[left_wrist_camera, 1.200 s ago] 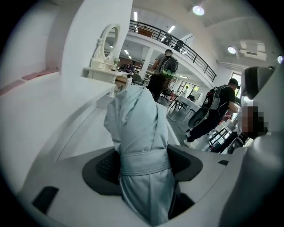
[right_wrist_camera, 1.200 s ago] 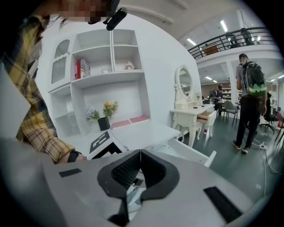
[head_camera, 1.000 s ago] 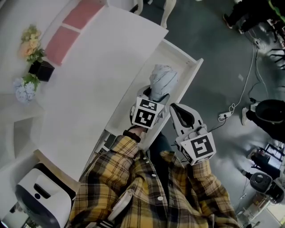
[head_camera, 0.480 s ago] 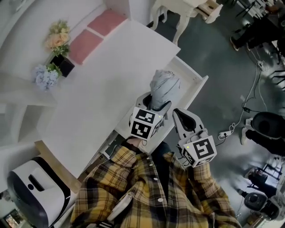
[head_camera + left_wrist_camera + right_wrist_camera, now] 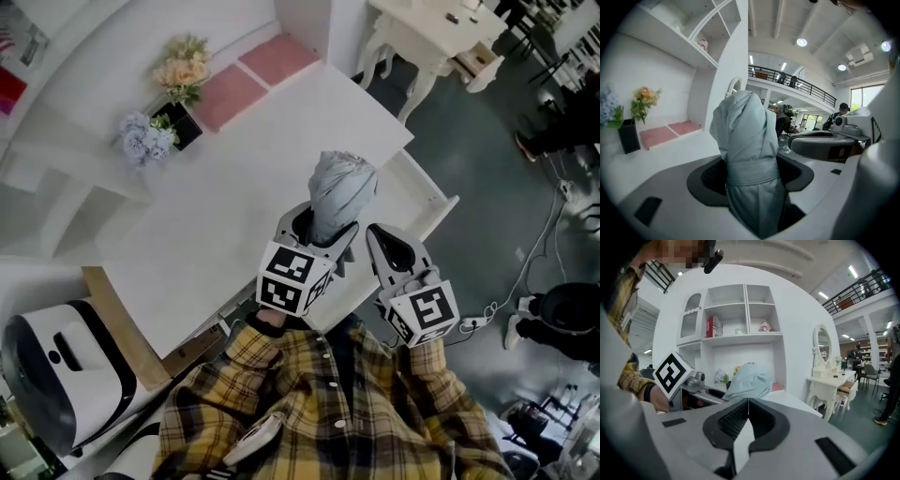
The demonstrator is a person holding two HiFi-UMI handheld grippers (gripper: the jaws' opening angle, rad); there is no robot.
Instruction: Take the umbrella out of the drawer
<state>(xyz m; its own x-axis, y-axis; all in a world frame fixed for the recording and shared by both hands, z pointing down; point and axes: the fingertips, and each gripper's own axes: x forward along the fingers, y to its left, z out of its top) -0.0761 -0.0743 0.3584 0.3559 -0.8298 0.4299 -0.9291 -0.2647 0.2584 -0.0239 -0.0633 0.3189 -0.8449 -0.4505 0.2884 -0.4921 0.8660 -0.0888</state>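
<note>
Left gripper (image 5: 323,234) clamps umbrella (image 5: 342,187) — held above drawer (image 5: 436,183) rim.

A: You asked for a tally of your station, item by item.

B: You have one folded pale grey fabric umbrella (image 5: 342,187). Two white two-jaw grippers: left gripper (image 5: 320,225), right gripper (image 5: 373,232). One open white drawer (image 5: 428,200). Two flat pink pads (image 5: 279,58). One peach flower bunch (image 5: 183,70), one blue flower bunch (image 5: 142,141). One black square pot (image 5: 181,127). One white dressing table (image 5: 422,33).
</note>
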